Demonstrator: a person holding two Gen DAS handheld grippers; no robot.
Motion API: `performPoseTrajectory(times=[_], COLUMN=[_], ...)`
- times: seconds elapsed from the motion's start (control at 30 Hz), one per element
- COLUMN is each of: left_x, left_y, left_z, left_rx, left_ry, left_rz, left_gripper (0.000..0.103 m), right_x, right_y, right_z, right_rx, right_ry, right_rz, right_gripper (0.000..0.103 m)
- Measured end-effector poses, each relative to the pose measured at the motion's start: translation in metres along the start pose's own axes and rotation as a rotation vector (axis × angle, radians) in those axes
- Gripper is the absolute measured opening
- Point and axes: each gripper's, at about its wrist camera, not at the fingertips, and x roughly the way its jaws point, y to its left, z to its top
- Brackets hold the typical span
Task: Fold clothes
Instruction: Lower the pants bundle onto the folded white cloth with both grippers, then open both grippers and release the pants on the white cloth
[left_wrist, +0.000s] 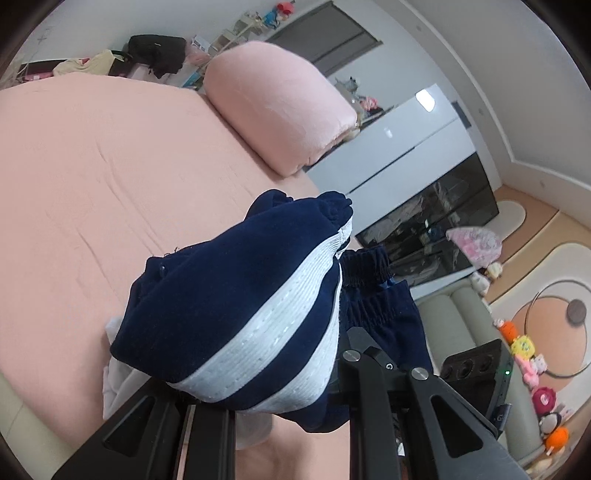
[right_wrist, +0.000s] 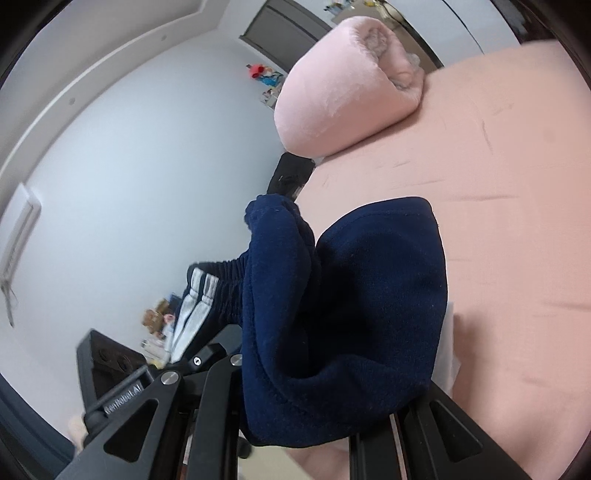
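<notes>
Navy trousers (left_wrist: 229, 295) with broad white side stripes hang bunched in the air over the pink bed (left_wrist: 92, 166). My left gripper (left_wrist: 288, 387) is shut on them, its tips buried under the cloth. The elastic waistband (left_wrist: 364, 266) shows at the right, close to the other gripper's black frame (left_wrist: 384, 365). In the right wrist view the same trousers (right_wrist: 369, 295) drape over my right gripper (right_wrist: 314, 406), which is shut on the fabric. The striped part (right_wrist: 192, 306) hangs to the left by the left gripper's frame (right_wrist: 166, 384).
A rolled pink quilt (left_wrist: 280, 107) lies at the bed's far end. Some white cloth (left_wrist: 110, 354) lies on the bed under the trousers. A white and dark-glass wardrobe (left_wrist: 417, 155), a pale sofa (left_wrist: 454, 314) and plush toys (left_wrist: 524, 350) stand beside the bed.
</notes>
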Motion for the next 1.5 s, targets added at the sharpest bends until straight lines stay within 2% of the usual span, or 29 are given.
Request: performPoseTrajectory(times=[0.07, 0.2, 0.37, 0.53, 0.63, 0.77, 0.8, 0.87, 0.9, 1.0, 1.03, 1.07, 1.1, 1.13, 1.17, 1.3, 1.37, 1.5], left_x=[0.005, 0.015, 0.024, 0.021, 0.015, 0.003, 0.001, -0.004, -0.007, -0.021, -0.026, -0.031, -0.036, -0.041, -0.047, -0.068, -0.078, -0.096], left_y=[0.001, 0.017, 0.040, 0.038, 0.037, 0.060, 0.069, 0.084, 0.084, 0.075, 0.071, 0.067, 0.064, 0.062, 0.061, 0.071, 0.072, 0.066], left_z=[-0.001, -0.008, -0.019, -0.027, -0.033, -0.046, -0.049, -0.054, -0.054, -0.047, -0.045, -0.042, -0.039, -0.037, -0.035, -0.028, -0.025, -0.018], left_rx=[0.026, -0.028, -0.112, -0.065, -0.069, -0.240, -0.300, -0.423, -0.439, -0.397, -0.378, -0.360, -0.348, -0.341, -0.340, -0.411, -0.421, -0.388], left_ry=[0.017, 0.036, 0.056, 0.093, 0.096, 0.066, 0.062, 0.058, 0.049, 0.024, 0.016, 0.010, 0.002, -0.011, -0.028, -0.108, -0.147, -0.202], left_rz=[0.026, 0.029, 0.024, 0.103, 0.131, 0.051, 0.023, -0.021, -0.026, 0.007, 0.020, 0.029, 0.035, 0.044, 0.051, 0.033, 0.037, 0.078], left_gripper=[0.016, 0.015, 0.015, 0.016, 0.016, 0.016, 0.016, 0.017, 0.018, 0.033, 0.041, 0.054, 0.062, 0.076, 0.082, 0.082, 0.082, 0.082], right_x=[0.007, 0.020, 0.033, 0.041, 0.044, 0.039, 0.040, 0.042, 0.042, 0.038, 0.036, 0.034, 0.031, 0.028, 0.025, 0.009, 0.000, -0.019], right_y=[-0.005, -0.020, -0.042, -0.058, -0.068, -0.088, -0.093, -0.102, -0.103, -0.103, -0.102, -0.101, -0.100, -0.099, -0.098, -0.100, -0.100, -0.090], right_z=[-0.003, -0.005, -0.013, -0.026, -0.033, -0.048, -0.050, -0.055, -0.057, -0.055, -0.052, -0.050, -0.047, -0.044, -0.042, -0.033, -0.030, -0.028], right_rx=[-0.014, -0.031, 0.026, 0.061, 0.097, 0.181, 0.206, 0.243, 0.253, 0.263, 0.266, 0.267, 0.269, 0.262, 0.249, 0.189, 0.171, 0.221], right_ry=[0.006, 0.021, 0.069, 0.103, 0.117, 0.116, 0.131, 0.149, 0.150, 0.164, 0.173, 0.181, 0.185, 0.187, 0.187, 0.186, 0.181, 0.135], right_rz=[-0.015, -0.046, -0.061, -0.061, -0.046, -0.025, -0.034, -0.030, -0.015, -0.003, -0.011, -0.024, -0.040, -0.060, -0.084, -0.210, -0.264, -0.255], right_gripper=[0.013, 0.013, 0.013, 0.013, 0.014, 0.014, 0.021, 0.024, 0.027, 0.039, 0.041, 0.042, 0.047, 0.054, 0.056, 0.069, 0.070, 0.070])
